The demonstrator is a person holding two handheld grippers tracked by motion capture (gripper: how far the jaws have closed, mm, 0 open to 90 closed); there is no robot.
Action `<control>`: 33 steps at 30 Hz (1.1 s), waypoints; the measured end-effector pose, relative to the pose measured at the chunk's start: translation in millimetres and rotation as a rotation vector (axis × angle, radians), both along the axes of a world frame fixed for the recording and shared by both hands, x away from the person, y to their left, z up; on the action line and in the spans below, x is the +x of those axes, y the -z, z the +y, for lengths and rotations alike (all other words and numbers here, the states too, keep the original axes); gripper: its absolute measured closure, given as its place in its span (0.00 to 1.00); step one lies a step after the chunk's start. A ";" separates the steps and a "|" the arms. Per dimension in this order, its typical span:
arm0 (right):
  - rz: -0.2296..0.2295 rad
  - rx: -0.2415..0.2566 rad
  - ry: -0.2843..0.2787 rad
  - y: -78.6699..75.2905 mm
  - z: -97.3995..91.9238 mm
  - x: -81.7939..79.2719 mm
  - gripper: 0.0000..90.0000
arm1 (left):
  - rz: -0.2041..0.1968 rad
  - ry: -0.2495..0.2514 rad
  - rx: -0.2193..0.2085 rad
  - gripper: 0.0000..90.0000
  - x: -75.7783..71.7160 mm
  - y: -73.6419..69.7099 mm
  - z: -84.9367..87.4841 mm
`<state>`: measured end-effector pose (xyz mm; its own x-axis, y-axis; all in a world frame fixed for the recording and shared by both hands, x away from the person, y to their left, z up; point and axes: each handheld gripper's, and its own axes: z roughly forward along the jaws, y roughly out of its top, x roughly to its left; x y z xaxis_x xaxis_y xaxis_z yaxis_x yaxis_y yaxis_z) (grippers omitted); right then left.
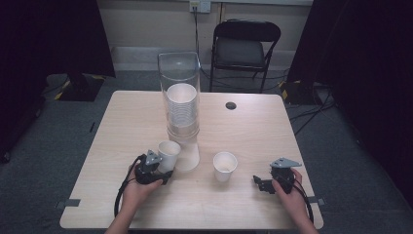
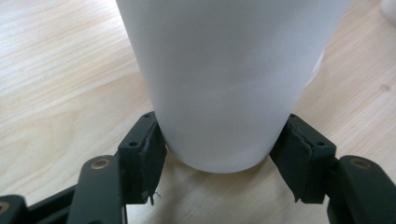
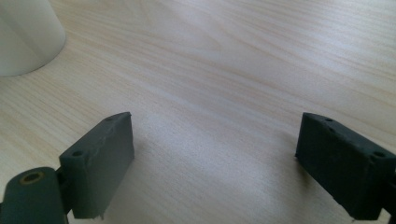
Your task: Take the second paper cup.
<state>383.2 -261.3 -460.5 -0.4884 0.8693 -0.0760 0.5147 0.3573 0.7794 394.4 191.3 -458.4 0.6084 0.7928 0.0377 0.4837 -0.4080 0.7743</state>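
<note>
My left gripper [image 1: 163,168] is shut on a white paper cup [image 1: 169,154] near the front left of the wooden table [image 1: 253,136]. In the left gripper view both pads [image 2: 148,156] press the lower sides of the cup [image 2: 224,79], whose bottom sits just at the tabletop. A second white cup [image 1: 225,165] stands upright at the front centre. My right gripper [image 1: 259,183] rests to its right, open with nothing between its jaws. The right gripper view shows that gripper [image 3: 215,158] over bare wood, with the second cup's [image 3: 23,37] base at top left.
A tall clear dispenser tube [image 1: 179,78] holding a stack of white cups [image 1: 182,109] stands at the table's centre, just behind the held cup. A dark round hole [image 1: 231,106] lies to the tube's right. A black folding chair [image 1: 246,48] stands beyond the far edge.
</note>
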 end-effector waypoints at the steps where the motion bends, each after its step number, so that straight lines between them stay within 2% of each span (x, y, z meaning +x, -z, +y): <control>1: 0.000 0.000 0.000 0.0 0.0 0.0 0.12 | -0.002 0.003 0.008 0.42 0.2 0.8 0.7; 6: 0.000 0.000 0.000 0.0 0.0 0.0 0.12 | -0.010 0.003 -0.003 0.42 -0.4 2.7 1.4; 10: 0.000 0.000 0.000 0.0 0.0 0.0 0.12 | -0.029 0.019 -0.015 0.41 -4.3 5.2 3.5; 13: 0.000 0.000 0.000 0.0 0.0 0.0 0.12 | -0.026 0.041 -0.014 0.42 -9.1 5.2 3.8; 17: -0.004 -0.001 0.004 -0.1 -0.2 0.1 0.12 | -0.054 0.103 -0.014 0.42 -20.1 0.7 -0.8; 19: -0.005 -0.006 0.018 -2.2 -0.7 0.0 0.20 | -0.052 0.127 -0.030 0.42 -26.2 -0.3 -5.5; 20: -0.012 -0.025 0.032 -5.2 -0.8 -0.4 0.23 | -0.047 0.144 -0.027 0.42 -28.6 -0.2 -8.0; 21: -0.024 -0.035 0.045 -9.1 -0.4 -0.6 0.22 | -0.053 0.160 -0.026 0.42 -30.5 0.3 -11.2; 22: -0.029 -0.022 0.045 -13.4 -0.2 -0.9 0.21 | -0.048 0.174 -0.031 0.42 -32.5 1.0 -14.9; 24: -0.011 0.024 0.005 -23.9 1.0 -2.8 0.20 | -0.051 0.214 -0.036 0.42 -36.0 1.5 -23.1; 26: -0.013 0.059 -0.045 -37.3 5.0 -6.8 0.21 | -0.056 0.253 -0.035 0.42 -41.5 1.8 -34.2; 28: -0.019 0.065 -0.095 -53.5 12.6 -11.4 0.22 | -0.052 0.299 -0.046 0.42 -47.1 2.5 -47.0; 29: -0.021 0.068 -0.116 -62.5 16.9 -13.8 0.22 | -0.057 0.322 -0.033 0.42 -49.3 1.8 -53.0; 30: -0.021 0.081 -0.130 -71.7 21.0 -16.0 0.22 | -0.052 0.339 -0.048 0.42 -51.7 2.2 -59.9; 33: -0.030 0.118 -0.203 -97.6 33.9 -21.6 0.30 | -0.060 0.397 -0.056 0.42 -57.1 0.9 -77.4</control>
